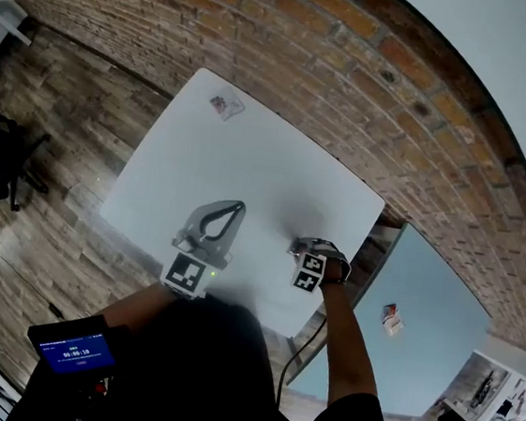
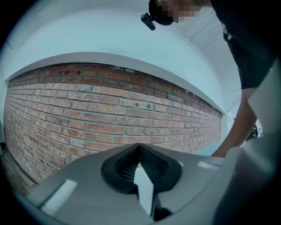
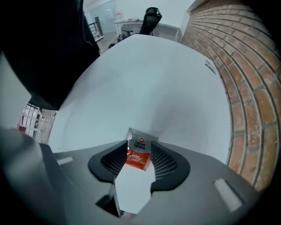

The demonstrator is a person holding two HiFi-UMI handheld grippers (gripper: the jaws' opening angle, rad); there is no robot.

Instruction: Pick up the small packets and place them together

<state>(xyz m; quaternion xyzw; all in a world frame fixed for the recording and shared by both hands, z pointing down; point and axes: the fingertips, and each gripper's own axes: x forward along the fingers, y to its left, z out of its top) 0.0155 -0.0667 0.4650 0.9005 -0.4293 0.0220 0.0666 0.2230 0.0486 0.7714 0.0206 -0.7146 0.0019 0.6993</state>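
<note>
A small red and silver packet (image 3: 138, 154) lies flat on the white table (image 1: 249, 166), seen face-on in the right gripper view. My right gripper (image 3: 139, 148) points straight down over it, open, one jaw on each side of the packet and neither pressing it. In the head view this gripper (image 1: 299, 248) stands near the table's near right edge and hides that packet. A second packet (image 1: 226, 106) lies at the table's far left corner. My left gripper (image 1: 236, 207) is shut and empty, held level over the table's near side and facing the brick wall (image 2: 109, 114).
The brick wall (image 1: 355, 64) runs along the table's far side. A light blue surface (image 1: 422, 308) at the lower right bears another small packet (image 1: 391, 319). A device with a lit screen (image 1: 77, 352) sits on the left forearm. Wooden floor (image 1: 55, 134) lies to the left.
</note>
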